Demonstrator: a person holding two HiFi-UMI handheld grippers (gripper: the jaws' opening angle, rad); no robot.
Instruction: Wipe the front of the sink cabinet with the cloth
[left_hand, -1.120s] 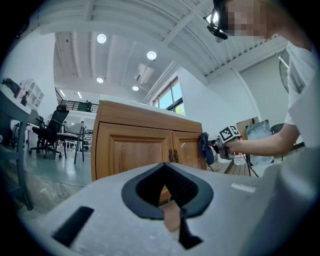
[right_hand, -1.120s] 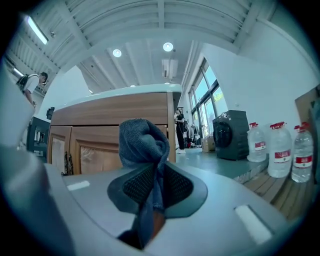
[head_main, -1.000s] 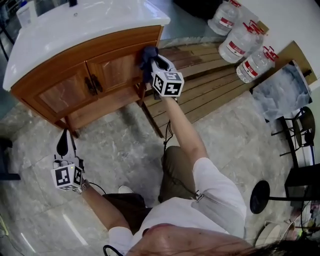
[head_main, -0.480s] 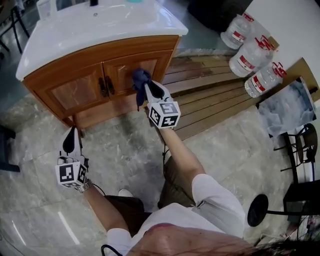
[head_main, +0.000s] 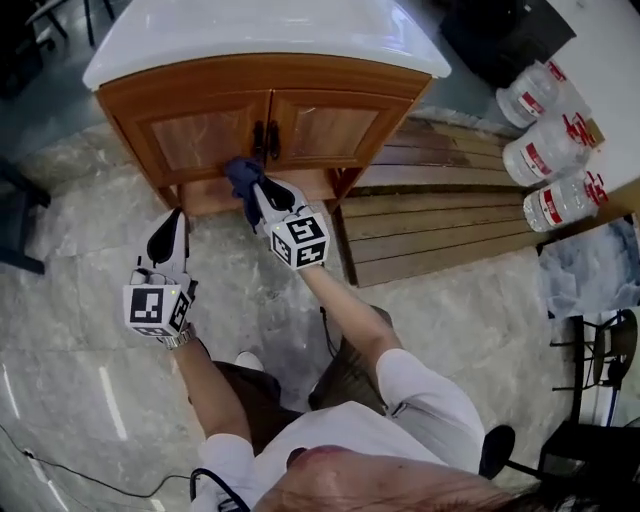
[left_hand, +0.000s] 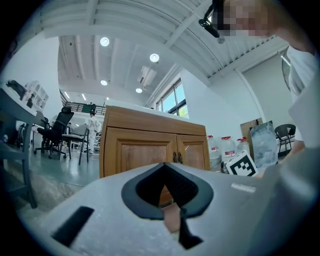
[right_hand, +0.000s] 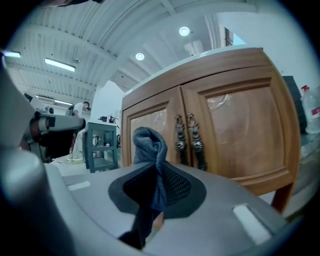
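The wooden sink cabinet with a white top stands ahead, its two doors shut, dark handles at the middle. My right gripper is shut on a dark blue cloth, held at the cabinet's lower rail just below the handles. In the right gripper view the cloth sticks up between the jaws, close before the doors. My left gripper hangs lower left, away from the cabinet, jaws shut with nothing in them. Its own view shows the cabinet some way off.
Wooden slats lie on the floor right of the cabinet. Three water jugs stand at the far right. A dark chair leg shows at the left. The floor is grey marble tile.
The right gripper with the cloth has slid left and down across the cabinet front, from the upper right corner to below the handles. The left gripper has risen slightly toward the cabinet.
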